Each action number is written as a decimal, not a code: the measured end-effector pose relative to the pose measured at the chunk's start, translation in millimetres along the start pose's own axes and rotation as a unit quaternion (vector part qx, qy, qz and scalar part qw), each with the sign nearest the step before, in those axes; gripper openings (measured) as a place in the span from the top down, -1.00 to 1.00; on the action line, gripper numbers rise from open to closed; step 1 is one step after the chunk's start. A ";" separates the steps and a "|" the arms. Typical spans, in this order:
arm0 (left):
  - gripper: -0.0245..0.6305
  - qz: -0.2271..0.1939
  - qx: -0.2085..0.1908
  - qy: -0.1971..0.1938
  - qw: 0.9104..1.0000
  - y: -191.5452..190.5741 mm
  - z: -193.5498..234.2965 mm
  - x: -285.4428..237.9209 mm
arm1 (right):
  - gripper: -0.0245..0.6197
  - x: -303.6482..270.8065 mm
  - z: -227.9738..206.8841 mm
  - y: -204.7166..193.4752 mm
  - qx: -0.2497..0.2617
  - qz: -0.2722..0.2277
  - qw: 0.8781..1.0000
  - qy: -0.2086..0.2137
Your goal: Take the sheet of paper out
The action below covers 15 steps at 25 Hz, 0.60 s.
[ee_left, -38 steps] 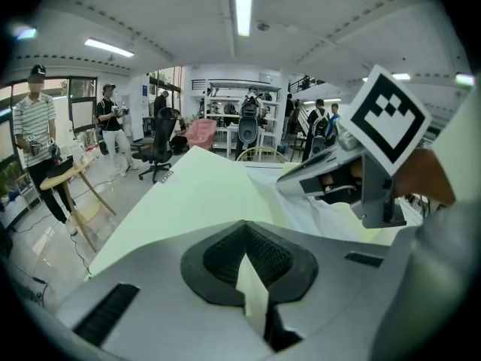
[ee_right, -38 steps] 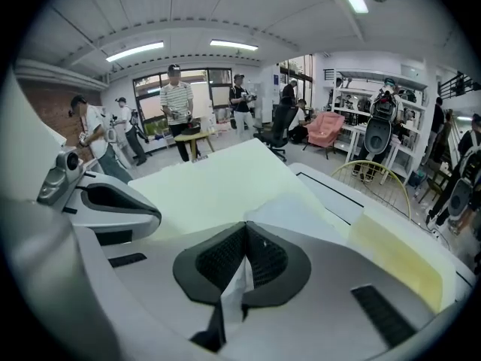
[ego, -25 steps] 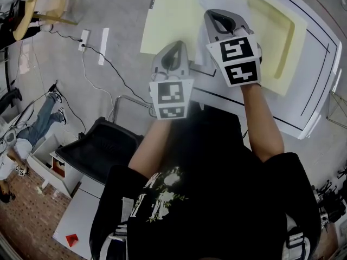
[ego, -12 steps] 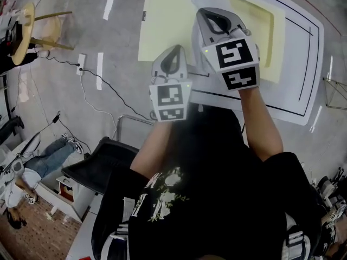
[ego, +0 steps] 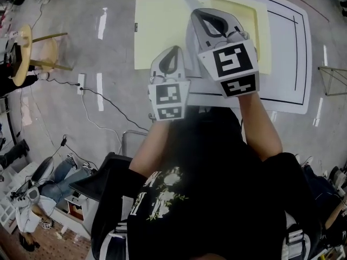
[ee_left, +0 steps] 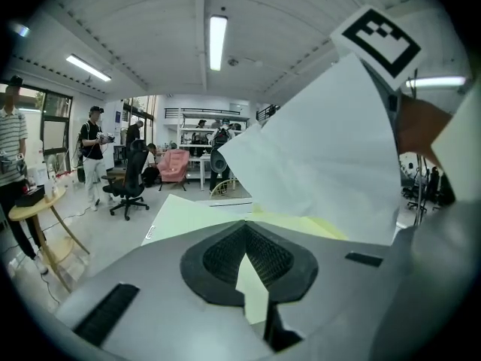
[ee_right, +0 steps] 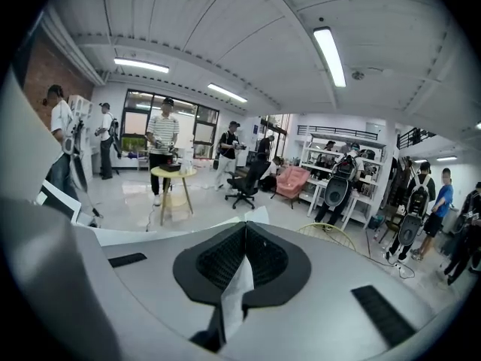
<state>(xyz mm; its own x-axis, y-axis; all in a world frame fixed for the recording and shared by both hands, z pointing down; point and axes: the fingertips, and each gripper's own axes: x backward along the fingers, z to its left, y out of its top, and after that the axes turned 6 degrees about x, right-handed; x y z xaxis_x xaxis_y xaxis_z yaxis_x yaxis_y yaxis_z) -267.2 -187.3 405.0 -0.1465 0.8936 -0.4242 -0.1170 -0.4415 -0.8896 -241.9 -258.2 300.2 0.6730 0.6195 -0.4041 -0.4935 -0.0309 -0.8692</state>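
From the head view, 2 grippers are raised over a yellow folder [ego: 157,31] on the white table [ego: 282,53]. The left gripper [ego: 172,52] is lower and the right gripper [ego: 212,14] is higher, just beside it. Their bodies and marker cubes cover what each one holds, and the folder's middle is hidden under them. Whether the folder's left part overhangs the table or is lifted, I cannot tell.

Along the left gripper view, the jaws are closed on a thin yellow edge of the folder. The sheet of paper [ee_left: 323,164] stands above, raised over the folder. Its lower edge is out of sight behind the gripper body, so I cannot say whether it is fully out. If that narrow pinch slips, the folder would likely drop or ride up with the sheet.

Along the right gripper view, the jaws are pressed together on a white strip of the sheet. The hold is at an edge only, so a quick pull against a snagged corner could tear it or let it slide free. Most of the sheet is out of this view.
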 end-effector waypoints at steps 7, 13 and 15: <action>0.94 -0.007 -0.010 -0.014 1.000 13.3 -13.4 -13.0 | 0.92 9.6 -22.9 11.1 0.003 -0.014 1.000 -0.015; 0.94 -0.017 -0.020 -0.018 0.999 20.0 -60.1 -22.4 | 0.92 48.8 -57.6 3.2 0.012 -0.030 0.999 -0.029; 0.94 -0.017 -0.022 -0.019 0.999 21.3 -71.5 -27.7 | 0.92 56.8 -67.6 -0.3 0.013 -0.033 0.999 -0.030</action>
<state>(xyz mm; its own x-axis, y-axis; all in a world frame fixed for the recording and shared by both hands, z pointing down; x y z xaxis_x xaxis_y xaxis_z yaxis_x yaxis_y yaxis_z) -195.4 -215.7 385.7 -0.1804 0.9036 -0.3884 -0.0798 -0.4071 -0.9099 -166.3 -276.0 258.3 0.6711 0.6648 -0.3283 -0.4637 0.0308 -0.8855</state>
